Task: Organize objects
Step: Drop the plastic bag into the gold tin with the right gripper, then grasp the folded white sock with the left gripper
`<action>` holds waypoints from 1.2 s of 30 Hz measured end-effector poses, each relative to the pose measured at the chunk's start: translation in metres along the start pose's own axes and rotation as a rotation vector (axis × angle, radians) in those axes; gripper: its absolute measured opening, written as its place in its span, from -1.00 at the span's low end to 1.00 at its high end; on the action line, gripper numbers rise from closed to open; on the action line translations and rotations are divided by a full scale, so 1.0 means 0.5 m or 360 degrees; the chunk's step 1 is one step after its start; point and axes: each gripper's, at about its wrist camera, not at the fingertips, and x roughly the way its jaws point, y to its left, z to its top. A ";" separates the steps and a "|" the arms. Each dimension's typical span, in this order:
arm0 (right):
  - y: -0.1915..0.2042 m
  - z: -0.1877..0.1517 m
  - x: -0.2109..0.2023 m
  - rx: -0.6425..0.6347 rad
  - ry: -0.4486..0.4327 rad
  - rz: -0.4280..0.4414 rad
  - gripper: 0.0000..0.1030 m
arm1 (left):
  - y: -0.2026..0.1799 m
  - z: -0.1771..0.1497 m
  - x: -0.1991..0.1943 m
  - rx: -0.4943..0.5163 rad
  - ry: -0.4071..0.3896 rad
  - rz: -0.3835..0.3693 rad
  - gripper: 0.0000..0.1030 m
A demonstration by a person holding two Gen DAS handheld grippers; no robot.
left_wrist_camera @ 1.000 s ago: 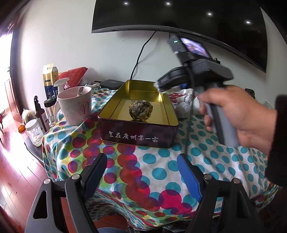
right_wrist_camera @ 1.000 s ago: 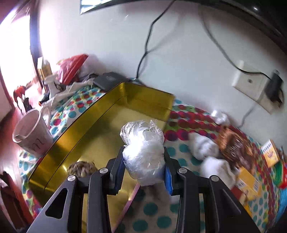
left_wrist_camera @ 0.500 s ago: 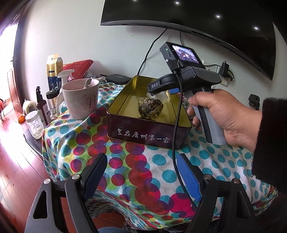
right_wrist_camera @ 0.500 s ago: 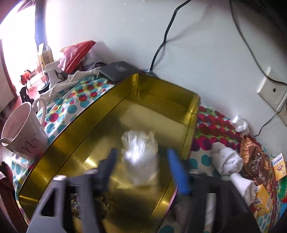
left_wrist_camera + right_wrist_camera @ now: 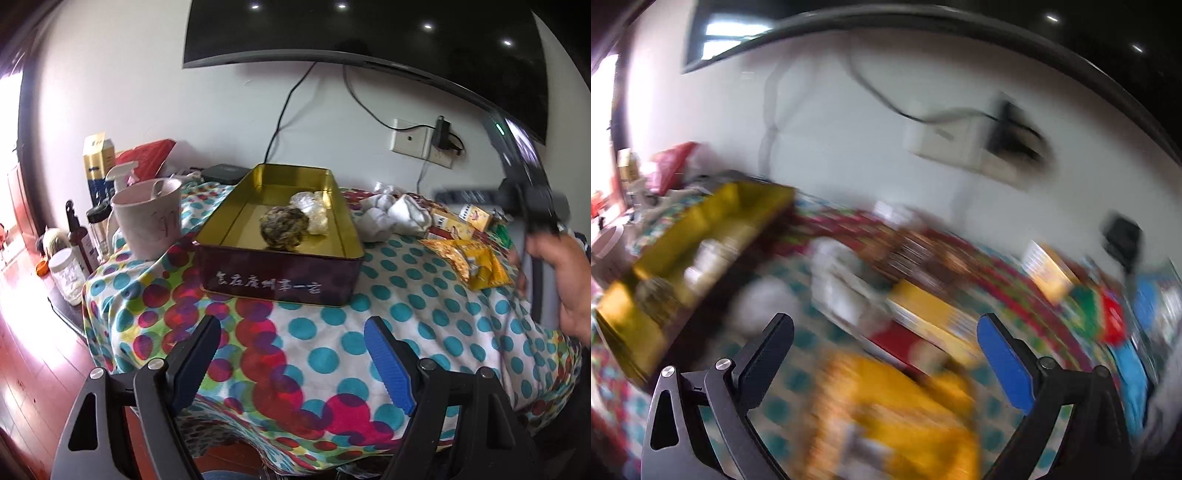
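A gold-lined dark red tin [image 5: 280, 269] stands on the polka-dot tablecloth. In it lie a brownish-green ball [image 5: 283, 227] and a clear plastic bundle [image 5: 312, 210] right behind it. My left gripper [image 5: 291, 354] is open and empty, low at the table's front edge, apart from the tin. My right gripper [image 5: 884, 350] is open and empty, right of the tin [image 5: 683, 251], above a yellow snack bag [image 5: 894, 413]; that view is motion-blurred. The right gripper's handle and hand show at the right edge of the left wrist view [image 5: 532, 221].
A pink mug [image 5: 147, 218], spray bottle, jars and a gold box stand left of the tin. White rolled socks [image 5: 395, 216], small yellow boxes [image 5: 450, 221] and a yellow snack bag [image 5: 469, 266] lie right of it. A wall socket and a TV are behind.
The right gripper opened and let go of the plastic bundle, which now lies in the tin. It then swung away to the right. The left gripper stayed open and drew back slightly.
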 end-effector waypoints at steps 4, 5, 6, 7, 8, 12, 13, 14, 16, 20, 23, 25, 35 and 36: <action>-0.101 -0.075 0.009 0.0147 0.0079 -0.0089 0.93 | -0.018 -0.001 -0.001 0.0008 -0.0011 -0.0026 0.60; -0.117 -0.088 0.013 0.0175 0.0092 -0.0106 0.93 | -0.021 -0.002 0.000 0.0011 -0.0016 -0.0028 0.60; -0.131 -0.098 0.016 0.0202 0.0105 -0.0116 0.93 | -0.029 -0.003 0.000 0.0026 -0.0024 -0.0033 0.60; -0.148 -0.110 0.017 0.0260 0.0098 -0.0102 0.95 | -0.041 -0.004 0.001 0.0052 -0.0035 -0.0030 0.60; -0.159 -0.118 0.017 0.0306 0.0089 -0.0082 0.97 | -0.053 -0.003 0.006 0.0073 -0.0027 -0.0029 0.60; -0.185 -0.134 0.018 0.0428 0.0083 -0.0068 0.99 | -0.105 0.015 0.025 0.0142 -0.0007 -0.0075 0.60; -0.185 -0.134 0.021 0.0437 0.0087 -0.0059 0.99 | -0.117 0.022 0.029 0.0165 -0.0015 -0.0079 0.60; -0.185 -0.133 0.021 0.0437 0.0093 -0.0058 0.99 | -0.134 0.033 0.037 0.0190 -0.0030 -0.0093 0.60; -0.183 -0.134 0.024 0.0433 0.0105 -0.0060 0.99 | -0.157 0.053 0.053 0.0213 -0.0054 -0.0101 0.60; -0.184 -0.134 0.039 0.0438 0.0160 -0.0037 0.99 | -0.204 0.110 0.119 0.0210 -0.0024 -0.0141 0.60; -0.182 -0.134 0.046 0.0429 0.0183 -0.0029 0.99 | -0.230 0.149 0.174 0.0213 0.0001 -0.0126 0.60; -0.179 -0.133 0.047 0.0423 0.0187 -0.0030 0.99 | -0.242 0.170 0.209 0.0202 0.0022 -0.0147 0.60; -0.177 -0.130 0.048 0.0435 0.0185 -0.0036 0.99 | -0.249 0.223 0.372 0.0094 0.0226 -0.0018 0.60; -0.176 -0.130 0.048 0.0433 0.0183 -0.0040 0.99 | -0.253 0.226 0.388 0.0112 0.0252 0.0016 0.60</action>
